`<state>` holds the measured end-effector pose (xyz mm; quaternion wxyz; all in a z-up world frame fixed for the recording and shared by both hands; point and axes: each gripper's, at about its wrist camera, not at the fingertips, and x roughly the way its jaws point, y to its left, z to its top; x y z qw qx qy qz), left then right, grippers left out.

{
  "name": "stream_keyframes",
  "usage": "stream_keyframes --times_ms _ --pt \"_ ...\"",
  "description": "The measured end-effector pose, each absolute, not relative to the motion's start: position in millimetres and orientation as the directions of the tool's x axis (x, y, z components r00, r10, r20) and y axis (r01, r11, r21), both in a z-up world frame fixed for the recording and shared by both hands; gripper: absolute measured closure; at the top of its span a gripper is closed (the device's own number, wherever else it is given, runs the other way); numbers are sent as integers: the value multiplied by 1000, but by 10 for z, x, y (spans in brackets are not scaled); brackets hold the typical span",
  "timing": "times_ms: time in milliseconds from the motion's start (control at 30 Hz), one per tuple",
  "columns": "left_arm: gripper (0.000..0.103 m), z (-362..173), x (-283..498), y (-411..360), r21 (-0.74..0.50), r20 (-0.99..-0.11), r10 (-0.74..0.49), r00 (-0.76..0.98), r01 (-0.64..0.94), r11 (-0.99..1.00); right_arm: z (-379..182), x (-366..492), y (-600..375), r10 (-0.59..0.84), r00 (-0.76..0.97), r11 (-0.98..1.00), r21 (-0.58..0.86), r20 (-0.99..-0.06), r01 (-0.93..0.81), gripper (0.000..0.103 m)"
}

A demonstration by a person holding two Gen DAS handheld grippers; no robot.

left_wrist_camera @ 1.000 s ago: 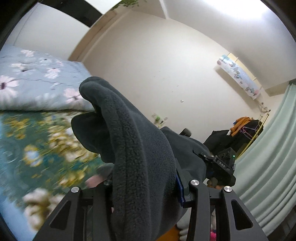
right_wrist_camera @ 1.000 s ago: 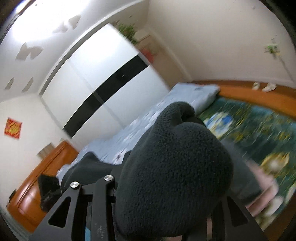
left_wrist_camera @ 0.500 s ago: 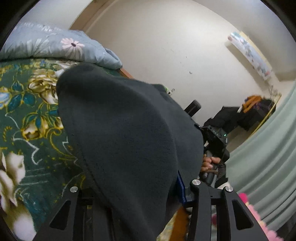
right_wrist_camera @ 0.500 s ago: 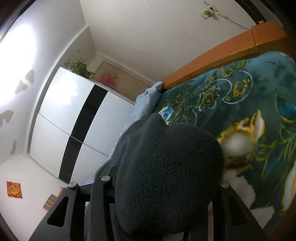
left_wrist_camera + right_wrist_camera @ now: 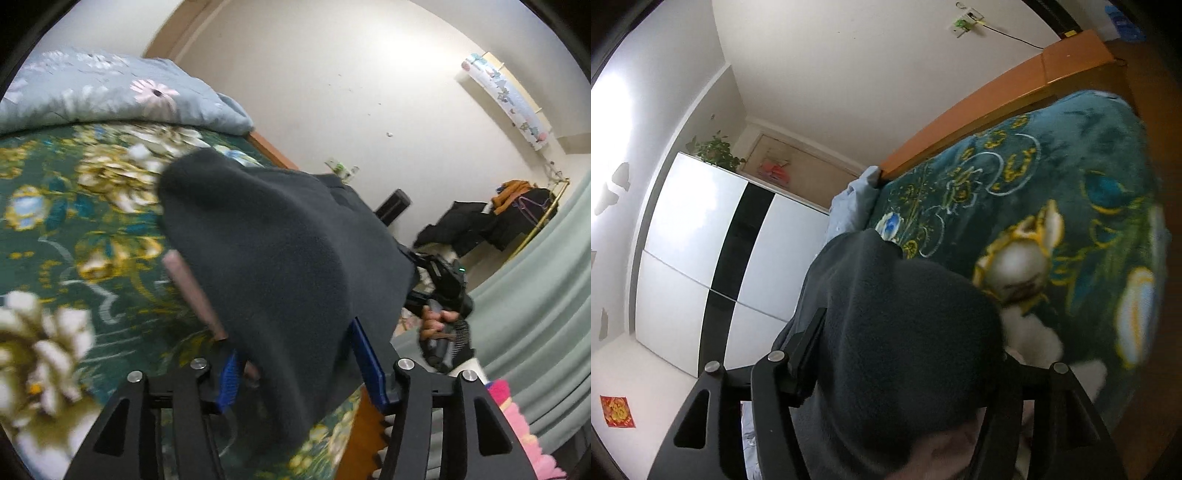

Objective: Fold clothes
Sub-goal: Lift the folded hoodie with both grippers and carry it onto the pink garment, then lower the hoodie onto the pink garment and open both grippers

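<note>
Nearest the cameras, the dark grey fleece garment lay bunched between the fingers of both the left gripper and the right gripper, whose jaws were opening, so a firm pinch could not be told, and it draped over the green floral blanket that covered the bed. Beyond it lay a pale blue flowered quilt and the orange wooden bed frame; farther off stood a white-and-black wardrobe, cream walls, a clothes rack and pale green curtains
</note>
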<state>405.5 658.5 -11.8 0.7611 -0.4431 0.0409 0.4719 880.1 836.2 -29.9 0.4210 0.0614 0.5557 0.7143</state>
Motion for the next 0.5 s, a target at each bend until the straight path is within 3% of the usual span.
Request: stream_keyframes --times_ms 233,500 --pt "40 165 3801 6276 -570 -497 750 436 -816 97 -119 9203 7975 757 -470 103 793 -454 -600 33" --pt "35 679 4540 6346 -309 -466 815 343 -927 213 697 8244 7718 737 -462 -198 496 -492 -845 32"
